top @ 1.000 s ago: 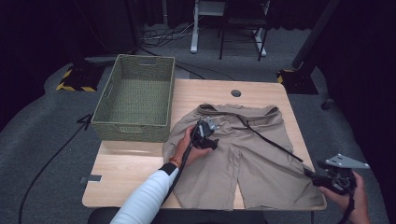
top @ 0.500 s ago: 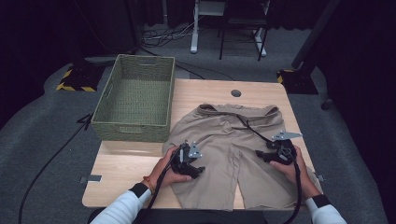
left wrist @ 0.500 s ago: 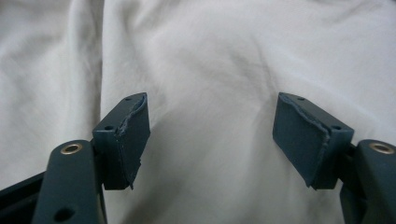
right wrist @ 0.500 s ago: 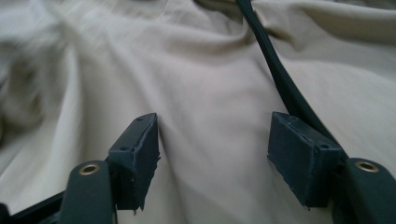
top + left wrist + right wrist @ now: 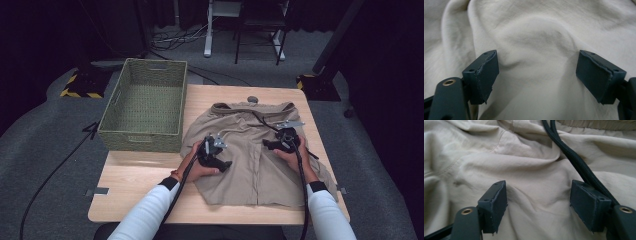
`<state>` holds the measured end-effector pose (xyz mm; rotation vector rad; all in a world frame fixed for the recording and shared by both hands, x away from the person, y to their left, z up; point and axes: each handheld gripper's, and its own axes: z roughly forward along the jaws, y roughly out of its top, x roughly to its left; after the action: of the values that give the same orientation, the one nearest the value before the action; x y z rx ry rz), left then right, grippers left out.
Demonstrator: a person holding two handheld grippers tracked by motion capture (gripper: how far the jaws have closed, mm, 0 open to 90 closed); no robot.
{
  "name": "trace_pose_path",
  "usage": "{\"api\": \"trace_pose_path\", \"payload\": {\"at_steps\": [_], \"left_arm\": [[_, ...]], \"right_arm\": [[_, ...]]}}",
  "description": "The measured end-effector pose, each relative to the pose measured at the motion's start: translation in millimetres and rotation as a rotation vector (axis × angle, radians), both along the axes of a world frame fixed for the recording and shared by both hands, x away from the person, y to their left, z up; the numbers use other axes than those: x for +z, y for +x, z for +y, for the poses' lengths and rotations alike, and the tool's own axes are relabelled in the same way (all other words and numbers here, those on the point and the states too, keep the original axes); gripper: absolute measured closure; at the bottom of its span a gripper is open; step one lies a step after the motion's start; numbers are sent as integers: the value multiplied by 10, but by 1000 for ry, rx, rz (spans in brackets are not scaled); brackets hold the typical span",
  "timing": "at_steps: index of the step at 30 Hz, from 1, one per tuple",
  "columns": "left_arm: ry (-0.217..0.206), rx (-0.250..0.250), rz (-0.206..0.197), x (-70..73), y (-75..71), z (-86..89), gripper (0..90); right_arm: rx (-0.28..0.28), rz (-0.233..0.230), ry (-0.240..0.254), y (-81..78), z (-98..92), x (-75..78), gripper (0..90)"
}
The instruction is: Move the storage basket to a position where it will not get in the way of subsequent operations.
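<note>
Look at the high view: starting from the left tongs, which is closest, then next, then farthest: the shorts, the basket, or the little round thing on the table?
From the left tongs:
1. Shorts, directly under them, mid-table.
2. Basket, just off to the left.
3. Little round thing, at the table's far edge, beyond the waistband.

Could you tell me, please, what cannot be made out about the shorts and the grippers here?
- Shorts: in the high view, the near right leg is hidden by the person's forearm.
- Left gripper, right gripper: both gripper views cannot settle whether the open jaws touch the cloth.
- Basket: the near wall hides part of its floor.
</note>
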<state>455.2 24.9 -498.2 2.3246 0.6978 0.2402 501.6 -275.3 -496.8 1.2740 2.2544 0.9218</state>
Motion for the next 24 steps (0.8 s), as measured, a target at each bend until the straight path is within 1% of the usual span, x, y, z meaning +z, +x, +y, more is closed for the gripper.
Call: {"api": "trace_pose_path", "payload": {"at_steps": [2,3,4,5,6,7,8,9,10,11,12,13,15,16,17,18,19,21,22,23,24], "left_arm": [[31,26,25,34,80,-21,181],[50,29,33,51,82,-18,182],[69,24,45,72,54,10,184],[81,18,50,85,8,52,199],[86,15,47,88,-40,83,207],[100,-2,46,101,-114,129,211],[110,-21,41,108,-195,184,214],[110,-42,45,111,-301,263,222],[108,-53,46,114,-368,314,248],[104,-59,39,111,-479,396,261],[104,-64,34,111,-555,460,275],[109,-68,40,116,-626,524,277],[106,-63,40,115,-739,633,301],[91,-47,54,106,-810,705,300],[84,-47,49,99,-866,754,300],[80,-46,44,95,-905,787,300],[81,-47,44,95,-954,830,300],[80,-46,43,97,-1053,914,300],[82,-39,41,106,-1097,953,298],[78,-34,45,114,-1132,999,291],[72,-25,55,126,-1170,1048,263]], "right_arm": [[-18,28,-29,40,28,36,293],[-21,40,-50,32,26,60,313],[-22,46,-58,16,12,73,317],[-22,60,-53,-29,-39,87,319],[-26,50,-60,-91,-93,100,325],[-22,39,-68,-155,-132,115,328],[-10,31,-57,-249,-195,138,331],[-2,23,-43,-341,-264,157,329],[4,33,-62,-451,-339,183,326],[4,37,-86,-516,-378,196,322],[5,29,-117,-625,-439,210,323],[12,26,-130,-710,-490,209,325],[7,43,-146,-820,-571,170,326],[-4,53,-164,-864,-613,138,317],[-15,54,-127,-913,-682,119,325],[-28,76,-99,-927,-734,114,321],[-35,86,-92,-935,-768,115,323],[-74,81,-103,-962,-842,119,320],[-86,84,-97,-964,-875,117,318],[-99,89,-95,-965,-905,118,308],[-112,85,-99,-963,-928,117,307]]}}
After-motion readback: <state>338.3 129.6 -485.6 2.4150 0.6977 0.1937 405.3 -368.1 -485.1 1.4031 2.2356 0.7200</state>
